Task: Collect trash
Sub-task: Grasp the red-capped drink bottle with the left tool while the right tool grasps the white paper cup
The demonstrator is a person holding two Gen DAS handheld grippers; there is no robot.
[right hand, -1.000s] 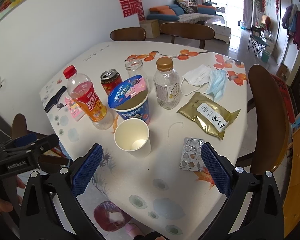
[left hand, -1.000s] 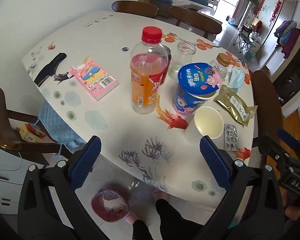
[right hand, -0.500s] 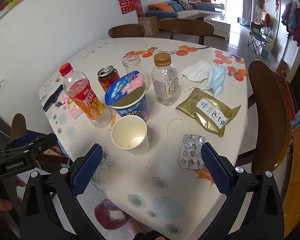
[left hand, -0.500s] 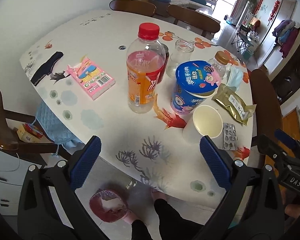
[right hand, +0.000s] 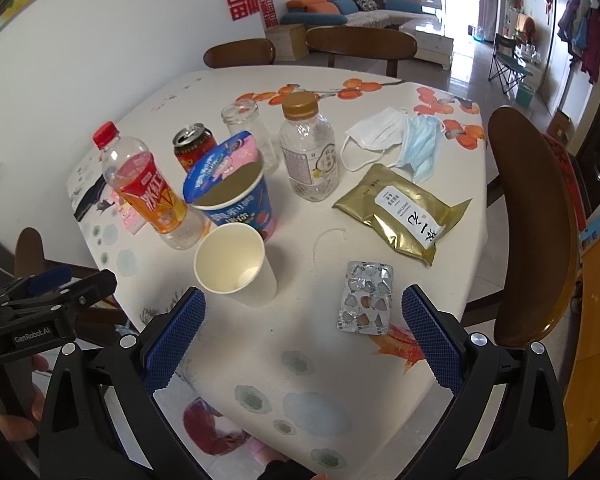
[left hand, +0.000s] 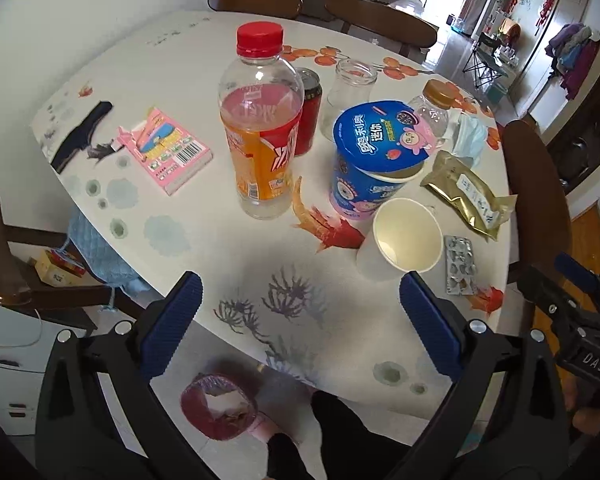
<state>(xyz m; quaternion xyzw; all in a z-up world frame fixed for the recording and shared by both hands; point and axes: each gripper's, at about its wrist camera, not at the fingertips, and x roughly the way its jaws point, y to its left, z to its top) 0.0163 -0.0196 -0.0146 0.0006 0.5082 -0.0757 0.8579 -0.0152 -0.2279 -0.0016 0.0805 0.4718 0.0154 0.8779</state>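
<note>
Trash covers the white patterned table (left hand: 204,256): a red-capped drink bottle (left hand: 262,124), a red can (left hand: 309,110), a glass jar (left hand: 348,98), a blue snack cup (left hand: 374,160), a white paper cup (left hand: 402,240), a gold pouch (left hand: 470,194), a blister pack (left hand: 460,266) and a pink box (left hand: 166,150). My left gripper (left hand: 300,324) hangs open over the table's near edge, short of the bottle and paper cup. My right gripper (right hand: 300,336) is open above the table, with the paper cup (right hand: 234,264) by its left finger and the blister pack (right hand: 366,298) inside its right finger.
A dark-lined bin (left hand: 218,406) stands on the floor below the table edge, beside the person's legs (left hand: 340,432). Face masks (right hand: 396,140) and a gold-capped bottle (right hand: 310,152) lie further back. Wooden chairs (right hand: 532,220) ring the table. A dark strip (left hand: 80,136) lies at the left.
Both grippers have moved forward towards the table; the bottle, cups and blister pack appear larger and nearer. Nothing on the table has shifted, and both grippers stay open.
</note>
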